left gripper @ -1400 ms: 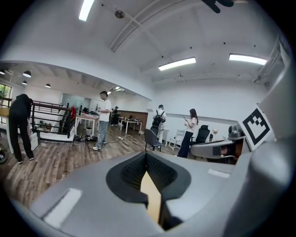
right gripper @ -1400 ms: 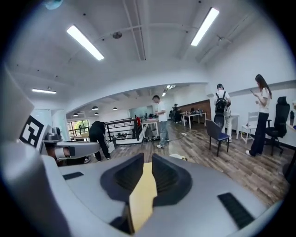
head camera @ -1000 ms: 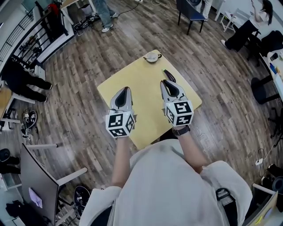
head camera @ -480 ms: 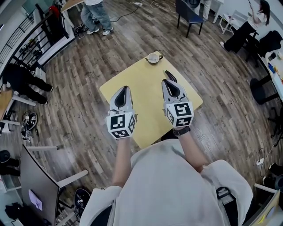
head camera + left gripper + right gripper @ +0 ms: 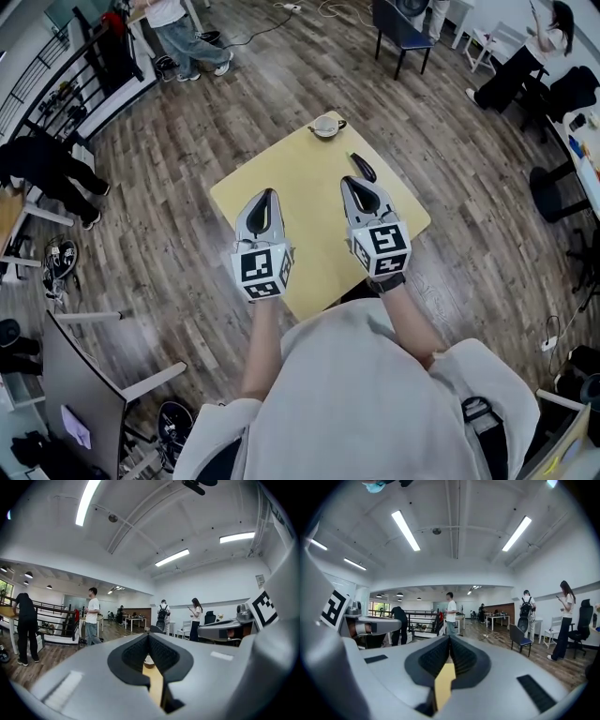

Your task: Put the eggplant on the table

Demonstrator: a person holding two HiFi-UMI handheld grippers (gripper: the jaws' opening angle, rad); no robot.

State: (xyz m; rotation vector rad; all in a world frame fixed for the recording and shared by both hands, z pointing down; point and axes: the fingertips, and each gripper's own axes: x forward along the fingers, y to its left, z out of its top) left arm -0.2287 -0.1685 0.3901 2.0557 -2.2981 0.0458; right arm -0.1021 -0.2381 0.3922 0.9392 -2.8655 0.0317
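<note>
Hovering over the square yellow table (image 5: 305, 173), the left grey two-jaw gripper (image 5: 266, 195) has its jaws together with nothing between them. A small pale bowl (image 5: 325, 124) sits at the table's far corner. The right grey gripper (image 5: 352, 181) is likewise closed and empty, and the dark purple eggplant (image 5: 364, 170) lies on the tabletop just past its tips.

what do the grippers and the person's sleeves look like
The left gripper and right gripper are pale grey tapered shells with black ribbed pads inside the jaws. Each carries a white cube printed with black square markers. The person wears a light grey top and a dark wristband on the right wrist.
</note>
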